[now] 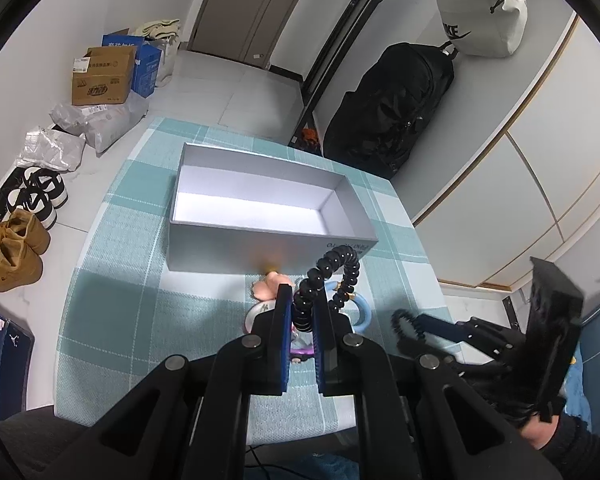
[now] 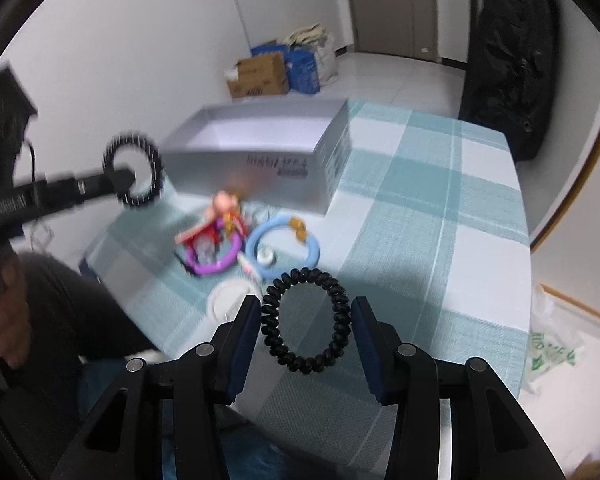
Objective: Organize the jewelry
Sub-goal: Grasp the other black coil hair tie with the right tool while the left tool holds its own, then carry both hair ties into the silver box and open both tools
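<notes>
**Inspector:** Left tongs (image 1: 302, 312) pinch a black beaded bracelet (image 1: 332, 276) clear of the tabletop (image 1: 112, 280).

**Assistant:** Right tongs (image 2: 306, 328)?

**Inspector:** Pads bracket a black coil ring (image 2: 305, 320); contact unclear. Recommend firm closure before carrying to the grey box (image 1: 268, 204).

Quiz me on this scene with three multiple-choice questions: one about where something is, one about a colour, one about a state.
1. Where is the jewelry pile? A on the floor; B on the checked cloth beside the silver box; C on a shelf.
2. The bangle with amber beads is: A light blue; B red; C green.
3. The left tongs are: A wide open; B out of view; C shut on a black coil band.
Answers: B, it lies on cloth outside the box; A, its ring looks light blue; C, the tongs pinch the band.
</notes>
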`<action>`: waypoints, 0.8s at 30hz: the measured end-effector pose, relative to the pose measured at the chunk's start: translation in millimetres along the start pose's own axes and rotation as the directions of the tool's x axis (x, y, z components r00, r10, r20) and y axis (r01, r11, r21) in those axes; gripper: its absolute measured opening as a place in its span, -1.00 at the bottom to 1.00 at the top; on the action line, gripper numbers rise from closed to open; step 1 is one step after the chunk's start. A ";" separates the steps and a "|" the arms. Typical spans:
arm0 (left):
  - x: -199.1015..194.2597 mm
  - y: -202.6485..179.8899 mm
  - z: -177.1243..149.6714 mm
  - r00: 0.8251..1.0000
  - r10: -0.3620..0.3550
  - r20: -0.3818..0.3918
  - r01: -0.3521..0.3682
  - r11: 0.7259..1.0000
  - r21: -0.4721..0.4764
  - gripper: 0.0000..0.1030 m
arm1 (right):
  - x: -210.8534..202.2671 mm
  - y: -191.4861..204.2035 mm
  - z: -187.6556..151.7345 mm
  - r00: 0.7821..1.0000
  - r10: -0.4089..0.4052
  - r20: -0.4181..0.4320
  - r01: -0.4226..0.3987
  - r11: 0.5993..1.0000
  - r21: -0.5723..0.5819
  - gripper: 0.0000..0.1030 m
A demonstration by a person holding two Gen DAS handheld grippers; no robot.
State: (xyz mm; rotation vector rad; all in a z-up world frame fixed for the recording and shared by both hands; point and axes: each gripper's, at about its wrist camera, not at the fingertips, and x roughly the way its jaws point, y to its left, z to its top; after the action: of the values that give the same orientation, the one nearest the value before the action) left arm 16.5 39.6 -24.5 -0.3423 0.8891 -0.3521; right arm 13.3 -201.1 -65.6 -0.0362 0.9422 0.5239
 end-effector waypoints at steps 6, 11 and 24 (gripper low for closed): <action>1.6 1.4 20.0 1.000 0.016 0.026 -0.016 1.000 -0.002 -0.90 | -17.0 -11.8 31.6 0.989 0.083 0.120 -0.095 0.991 0.095 -0.12; 7.9 6.4 38.9 0.999 0.028 0.039 -0.027 0.999 -0.017 -0.90 | -19.2 -10.9 64.1 0.976 0.139 0.169 -0.158 0.983 0.099 -0.12; 43.6 18.5 67.5 0.997 0.075 -0.022 -0.074 0.997 0.002 -0.90 | 27.3 -8.8 129.7 0.967 0.206 0.150 -0.217 0.974 0.062 -0.12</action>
State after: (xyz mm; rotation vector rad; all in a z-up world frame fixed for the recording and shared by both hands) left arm 98.7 46.7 -23.1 -0.3039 0.9204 -0.2880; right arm 128.8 -164.7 -11.1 0.1722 0.8298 0.6783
